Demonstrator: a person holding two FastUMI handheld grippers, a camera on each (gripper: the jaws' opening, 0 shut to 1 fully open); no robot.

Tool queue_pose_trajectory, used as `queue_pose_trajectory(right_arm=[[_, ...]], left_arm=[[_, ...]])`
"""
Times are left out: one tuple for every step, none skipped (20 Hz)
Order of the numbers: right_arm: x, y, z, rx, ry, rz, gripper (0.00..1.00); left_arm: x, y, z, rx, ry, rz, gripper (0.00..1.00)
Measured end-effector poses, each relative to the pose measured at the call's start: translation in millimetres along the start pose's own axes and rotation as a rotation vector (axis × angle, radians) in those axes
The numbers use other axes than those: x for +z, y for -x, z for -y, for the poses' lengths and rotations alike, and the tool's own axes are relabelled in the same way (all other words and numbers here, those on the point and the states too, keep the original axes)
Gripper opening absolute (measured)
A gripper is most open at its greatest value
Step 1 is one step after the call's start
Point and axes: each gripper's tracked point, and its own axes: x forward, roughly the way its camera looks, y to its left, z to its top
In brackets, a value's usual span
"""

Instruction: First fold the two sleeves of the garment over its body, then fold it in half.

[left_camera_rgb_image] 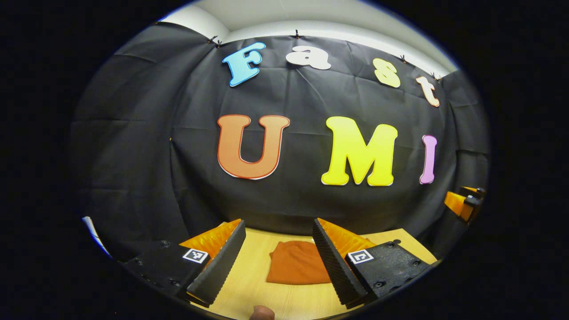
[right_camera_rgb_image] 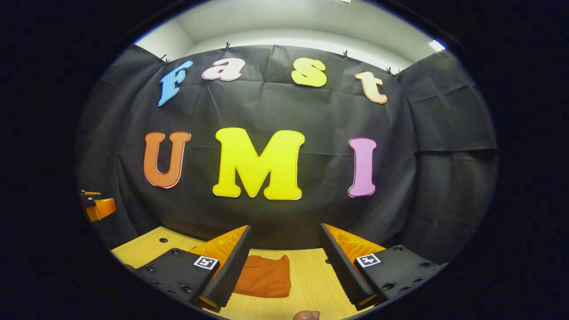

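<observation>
A: So, where is the garment point(left_camera_rgb_image: 297, 263)?

B: Bunched on the table point(left_camera_rgb_image: 249, 284), below both raised grippers.

A: Their fingers?

B: Left gripper point(left_camera_rgb_image: 279, 253) and right gripper point(right_camera_rgb_image: 284, 260) are spread apart, empty. Probably spread it flat, then find a sleeve.

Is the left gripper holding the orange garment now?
No. In the left gripper view the left gripper is open above the table, and the garment lies flat beyond it.

Both hand-held grippers point(left_camera_rgb_image: 279, 253) point(right_camera_rgb_image: 284, 255) apparently agape, aloft.
</observation>
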Motion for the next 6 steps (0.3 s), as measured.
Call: queue_pose_trajectory(right_arm=[[-4.0,5.7,-3.2,0.015,-0.007,-0.007,0.96],[-9.3,9.8,-2.4,0.029,-0.013,-0.010,0.96],[-16.2,9.8,-4.9,0.042,-0.005,-0.027,0.96],[-24.0,9.9,-5.7,0.051,0.008,-0.043,0.92],[-25.7,9.3,-5.3,0.056,0.009,-0.050,0.96],[-25.0,8.5,-6.4,0.062,0.000,-0.050,0.97]], left_arm=[[-4.4,7.2,1.4,-0.005,0.014,-0.008,1.00],[-5.9,8.8,3.3,-0.018,0.022,-0.004,0.98],[-11.3,8.1,4.5,-0.024,0.023,-0.019,0.98],[-15.7,7.9,1.9,-0.019,0.025,-0.030,0.98],[-16.9,8.4,-0.5,-0.012,0.039,-0.032,0.98],[-17.0,7.9,1.3,-0.015,0.051,-0.035,0.98]])
